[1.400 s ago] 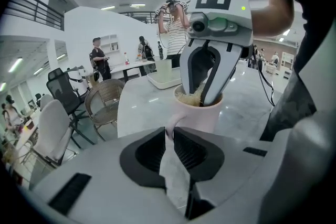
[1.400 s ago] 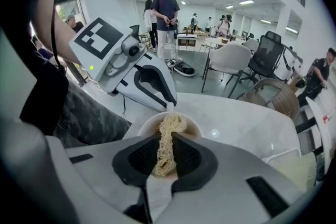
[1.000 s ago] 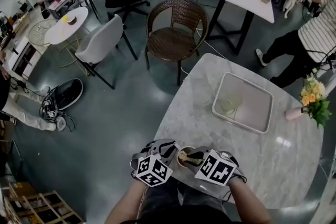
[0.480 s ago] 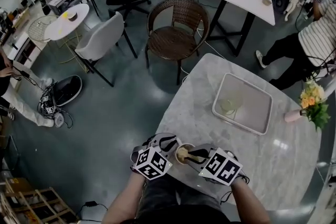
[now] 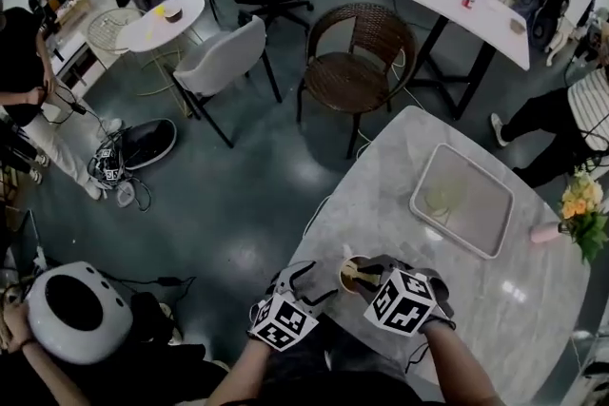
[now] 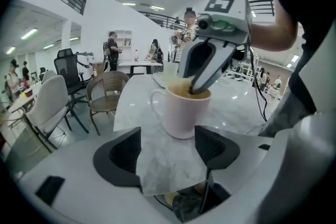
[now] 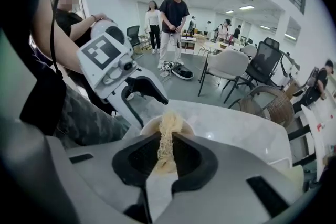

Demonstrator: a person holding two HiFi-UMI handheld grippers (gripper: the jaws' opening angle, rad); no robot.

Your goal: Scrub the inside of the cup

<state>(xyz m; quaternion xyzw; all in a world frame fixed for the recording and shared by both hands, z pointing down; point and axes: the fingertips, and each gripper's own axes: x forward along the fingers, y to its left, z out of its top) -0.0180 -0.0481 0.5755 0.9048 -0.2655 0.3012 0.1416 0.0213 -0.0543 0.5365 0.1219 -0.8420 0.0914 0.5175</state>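
Observation:
A pale pink cup (image 5: pixel 350 276) (image 6: pixel 181 110) stands near the front edge of the marble table (image 5: pixel 400 195). My right gripper (image 5: pixel 360 277) (image 7: pixel 165 152) points down into it, shut on a yellowish fibrous scrubber (image 7: pixel 167 136) whose end lies inside the cup. Its tip (image 6: pixel 195 89) shows in the cup's mouth in the left gripper view. My left gripper (image 5: pixel 314 285) (image 6: pixel 165 152) sits just left of the cup, apart from it. Its jaws have just been opening and hold nothing, only bare table showing between them.
A grey tray (image 5: pixel 485 219) with a clear glass (image 5: pixel 442 198) lies farther back on the table. A pink vase with flowers (image 5: pixel 580 214) stands at the right. A wicker chair (image 5: pixel 357 71) is beyond the table. A person in white headgear (image 5: pixel 76 309) crouches at lower left.
The left gripper has let go of the cup, opened and drawn back to the left. The right gripper stays in the cup. A person has come into view at lower left.

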